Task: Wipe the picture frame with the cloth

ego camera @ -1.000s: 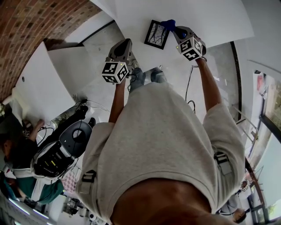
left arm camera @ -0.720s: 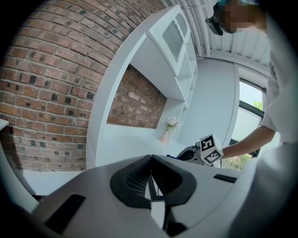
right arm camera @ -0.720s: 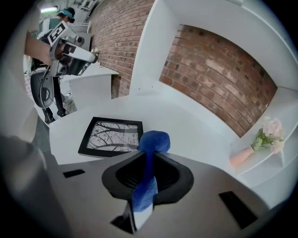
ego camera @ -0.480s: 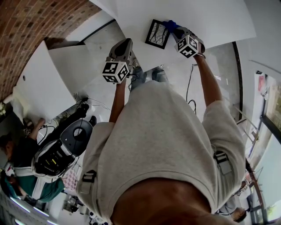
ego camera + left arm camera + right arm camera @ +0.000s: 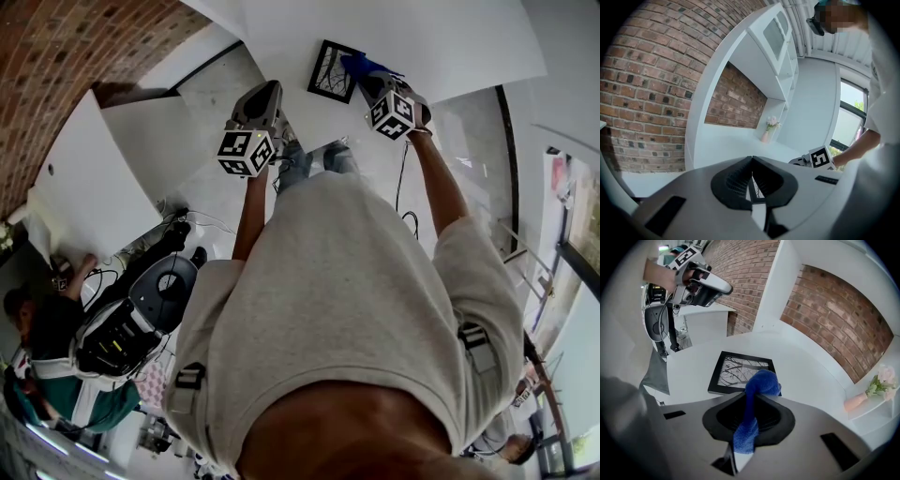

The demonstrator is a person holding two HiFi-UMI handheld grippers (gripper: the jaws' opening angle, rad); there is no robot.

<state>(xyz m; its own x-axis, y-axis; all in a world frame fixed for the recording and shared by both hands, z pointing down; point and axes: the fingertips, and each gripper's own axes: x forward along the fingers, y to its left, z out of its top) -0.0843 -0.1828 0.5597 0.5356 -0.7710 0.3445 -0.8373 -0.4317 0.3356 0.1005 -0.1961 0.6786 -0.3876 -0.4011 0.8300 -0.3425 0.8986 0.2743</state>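
Much bare table [image 5: 813, 376] around picture frame [image 5: 735, 372]

The blue terry cloth [image 5: 761, 383] past the right gripper's [image 5: 751, 399] tips hides the black-edged picture frame's [image 5: 736, 371] near corner. The gripper's body covers part of its front edge.

Bare white tabletop [image 5: 811, 366] open on every side of the flat picture frame [image 5: 740, 372]; above the frame's near right corner, only the bunched blue cloth [image 5: 761, 380]; vase [image 5: 855, 402] well apart at far right, near the brick wall [image 5: 834, 310]; left gripper [image 5: 751, 161] off to the left, well clear of the frame.
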